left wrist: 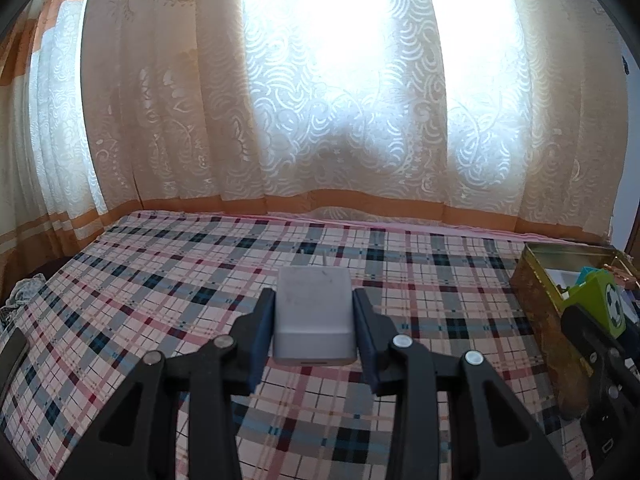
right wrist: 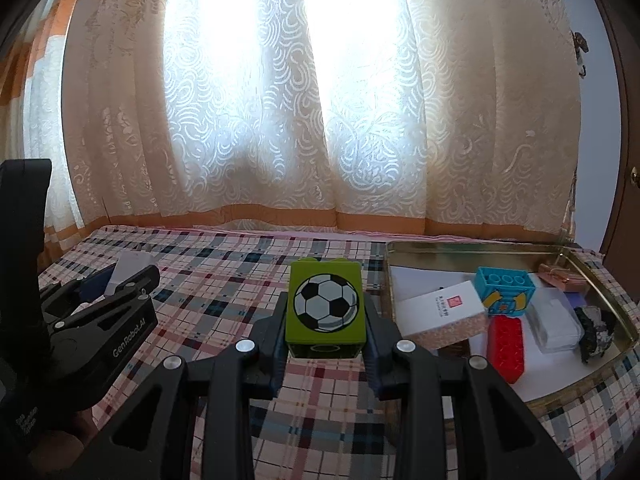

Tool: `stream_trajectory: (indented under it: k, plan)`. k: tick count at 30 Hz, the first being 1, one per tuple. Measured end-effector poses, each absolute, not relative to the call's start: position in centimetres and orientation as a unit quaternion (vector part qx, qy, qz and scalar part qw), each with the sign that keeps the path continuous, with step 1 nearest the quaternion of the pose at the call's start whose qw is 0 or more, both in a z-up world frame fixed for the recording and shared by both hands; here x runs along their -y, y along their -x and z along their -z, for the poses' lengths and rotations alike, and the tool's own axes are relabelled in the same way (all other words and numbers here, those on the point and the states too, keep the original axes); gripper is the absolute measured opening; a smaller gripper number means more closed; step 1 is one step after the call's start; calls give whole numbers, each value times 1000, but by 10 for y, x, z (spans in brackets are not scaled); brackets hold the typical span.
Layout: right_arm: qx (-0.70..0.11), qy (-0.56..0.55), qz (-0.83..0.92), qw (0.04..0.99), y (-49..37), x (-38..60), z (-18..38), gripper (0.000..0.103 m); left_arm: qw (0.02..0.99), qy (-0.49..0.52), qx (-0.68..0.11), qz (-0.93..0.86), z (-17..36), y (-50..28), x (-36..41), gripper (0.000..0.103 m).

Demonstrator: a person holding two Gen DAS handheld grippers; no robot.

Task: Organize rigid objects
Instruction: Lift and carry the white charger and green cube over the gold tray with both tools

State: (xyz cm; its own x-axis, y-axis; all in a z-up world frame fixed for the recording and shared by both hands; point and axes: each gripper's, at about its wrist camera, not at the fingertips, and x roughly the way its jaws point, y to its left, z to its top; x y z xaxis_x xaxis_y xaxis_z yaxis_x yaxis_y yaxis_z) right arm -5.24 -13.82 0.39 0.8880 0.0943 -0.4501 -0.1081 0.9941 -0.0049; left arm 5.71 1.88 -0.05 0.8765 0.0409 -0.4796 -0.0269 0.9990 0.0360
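A pale patterned curtain fills the whole back of the scene, glowing with daylight, and its orange hem meets the far edge of the bed. The plaid bedcover stretches wide, with plenty of bare room across its left and middle. On the right sits the gold tin tray, its near rim low. Inside it lie a white box, a clear plastic case, a red brick, a blue brick and a dark lump by the right wall. Now the hands: the left gripper clamps a white charger above the mid-bed, and the right gripper squeezes a green football block, just left of the tray.
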Motion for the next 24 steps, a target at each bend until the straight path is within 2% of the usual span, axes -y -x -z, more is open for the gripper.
stream_trajectory:
  k: [24]
  plan:
    - [-207, 9, -44, 977, 72, 169, -14, 34, 970, -11, -243, 10, 0, -36, 13, 37]
